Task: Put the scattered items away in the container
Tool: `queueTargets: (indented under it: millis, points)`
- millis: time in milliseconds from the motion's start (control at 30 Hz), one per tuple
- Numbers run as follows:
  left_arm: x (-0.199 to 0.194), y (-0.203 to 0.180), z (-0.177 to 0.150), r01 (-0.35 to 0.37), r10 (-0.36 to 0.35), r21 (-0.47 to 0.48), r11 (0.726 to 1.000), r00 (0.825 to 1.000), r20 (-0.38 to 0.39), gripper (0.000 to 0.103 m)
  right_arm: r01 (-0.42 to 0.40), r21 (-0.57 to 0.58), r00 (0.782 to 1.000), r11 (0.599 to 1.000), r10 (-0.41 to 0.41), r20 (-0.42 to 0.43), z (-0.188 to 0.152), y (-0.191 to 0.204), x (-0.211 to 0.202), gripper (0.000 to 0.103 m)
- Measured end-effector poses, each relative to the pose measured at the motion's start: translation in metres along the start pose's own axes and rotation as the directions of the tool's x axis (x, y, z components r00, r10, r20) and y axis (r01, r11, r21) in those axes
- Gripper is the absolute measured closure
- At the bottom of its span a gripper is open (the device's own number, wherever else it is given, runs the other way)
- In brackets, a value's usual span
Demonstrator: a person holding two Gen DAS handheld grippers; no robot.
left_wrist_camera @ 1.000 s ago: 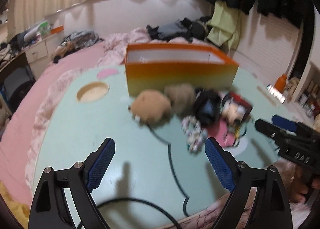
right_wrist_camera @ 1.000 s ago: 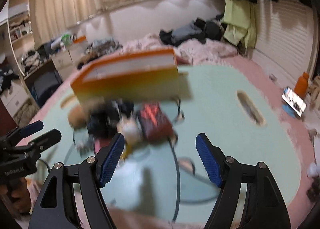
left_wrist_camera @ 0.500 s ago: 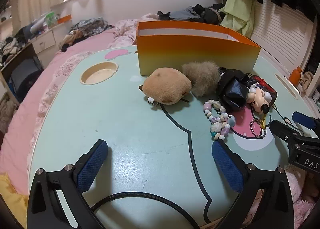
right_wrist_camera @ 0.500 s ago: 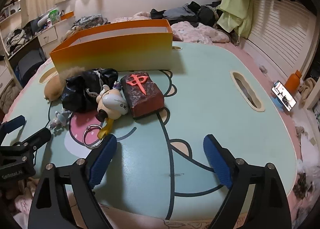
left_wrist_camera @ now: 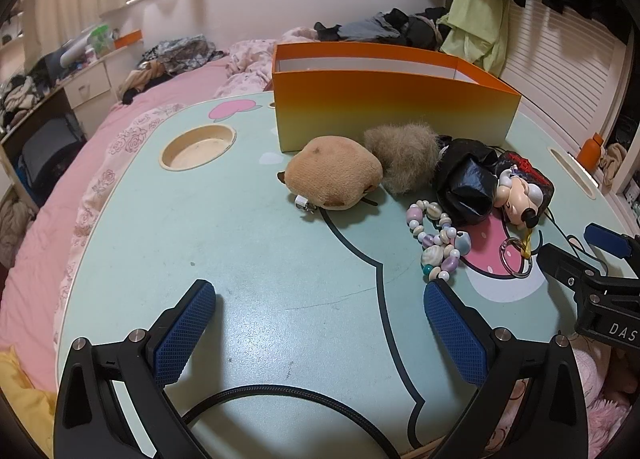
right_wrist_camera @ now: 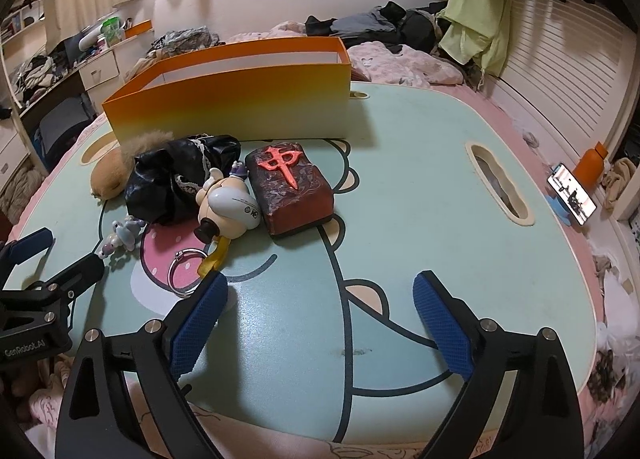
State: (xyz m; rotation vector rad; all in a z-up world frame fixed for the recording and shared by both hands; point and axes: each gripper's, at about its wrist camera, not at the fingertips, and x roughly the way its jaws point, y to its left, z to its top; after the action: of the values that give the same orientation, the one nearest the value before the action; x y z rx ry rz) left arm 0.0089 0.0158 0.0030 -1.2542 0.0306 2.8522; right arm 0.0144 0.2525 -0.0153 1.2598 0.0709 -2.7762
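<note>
An orange box point(left_wrist_camera: 392, 107) point(right_wrist_camera: 240, 107) stands open at the far side of a pale green table point(left_wrist_camera: 260, 259). In front of it lie a tan plush point(left_wrist_camera: 334, 179), a furry ball point(left_wrist_camera: 404, 161), a black bag point(left_wrist_camera: 464, 183) point(right_wrist_camera: 176, 183), a mouse figure with key ring point(left_wrist_camera: 518, 197) point(right_wrist_camera: 228, 209), a bead string point(left_wrist_camera: 438, 243) and a red mahjong block point(right_wrist_camera: 290, 189). My left gripper point(left_wrist_camera: 320, 323) is open and empty over the near table. My right gripper point(right_wrist_camera: 320, 311) is open and empty, near the key ring point(right_wrist_camera: 186, 269).
The table has a round cup recess point(left_wrist_camera: 198, 147) at left and a slot point(right_wrist_camera: 498, 189) at right. A cable point(left_wrist_camera: 280, 399) loops near the left gripper. A pink bed point(left_wrist_camera: 60, 199) surrounds the table. A phone point(right_wrist_camera: 572, 193) and orange bottle point(right_wrist_camera: 592, 165) lie right.
Both grippers dropped lower and steadied; the blurred view became sharp. The items and box look nearer and larger. Both stay open and empty.
</note>
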Motion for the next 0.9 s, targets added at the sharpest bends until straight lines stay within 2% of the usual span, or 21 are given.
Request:
queueTargets:
  millis: [600,733,900]
  points:
    - [-0.001,0.001,0.000,0.000,0.000,-0.003,1.000,1.000,0.003,0.000,-0.001,0.000,1.000,1.000,0.001,0.001,0.000,-0.001,0.000,0.009]
    - [-0.006,0.006,0.003,0.056,-0.057,0.020,0.998,0.998,0.014,0.000,0.000,0.001,1.000,1.000,0.000,0.000,0.001,-0.001,0.000,0.009]
    - [-0.010,0.023,0.018,0.073,-0.071,-0.025,0.997,0.996,0.055,0.005,-0.002,0.001,1.000,1.000,0.002,0.002,0.000,0.001,-0.001,0.009]
